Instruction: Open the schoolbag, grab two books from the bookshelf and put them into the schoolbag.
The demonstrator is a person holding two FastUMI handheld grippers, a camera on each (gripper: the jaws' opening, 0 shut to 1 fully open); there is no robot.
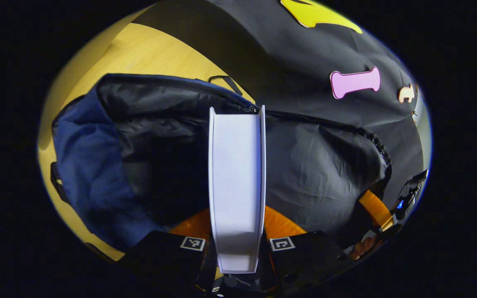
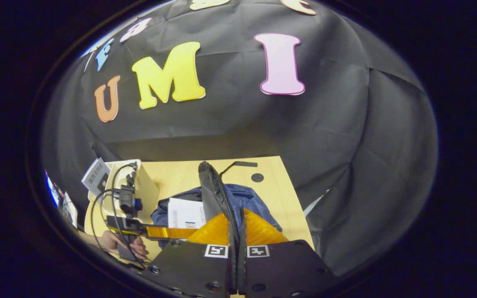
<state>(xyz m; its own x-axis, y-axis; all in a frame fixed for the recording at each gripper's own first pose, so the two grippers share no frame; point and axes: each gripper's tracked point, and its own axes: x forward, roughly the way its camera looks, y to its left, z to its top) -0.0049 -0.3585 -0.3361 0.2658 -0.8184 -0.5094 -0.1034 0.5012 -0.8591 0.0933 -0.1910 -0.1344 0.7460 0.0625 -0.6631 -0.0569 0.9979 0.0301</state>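
My left gripper point(image 1: 237, 244) is clamped on a white hardcover book point(image 1: 237, 182), both fingers pressed to its covers, page edges facing me, its far end over the gaping mouth of the dark blue fabric schoolbag point(image 1: 93, 165) with black lining. My right gripper point(image 2: 237, 248) is closed tight on the bag's black zippered flap point(image 2: 213, 190), lifting it upright. The bag lies on the pale wooden table point(image 2: 280, 194), near the cream bookshelf point(image 2: 145, 188)
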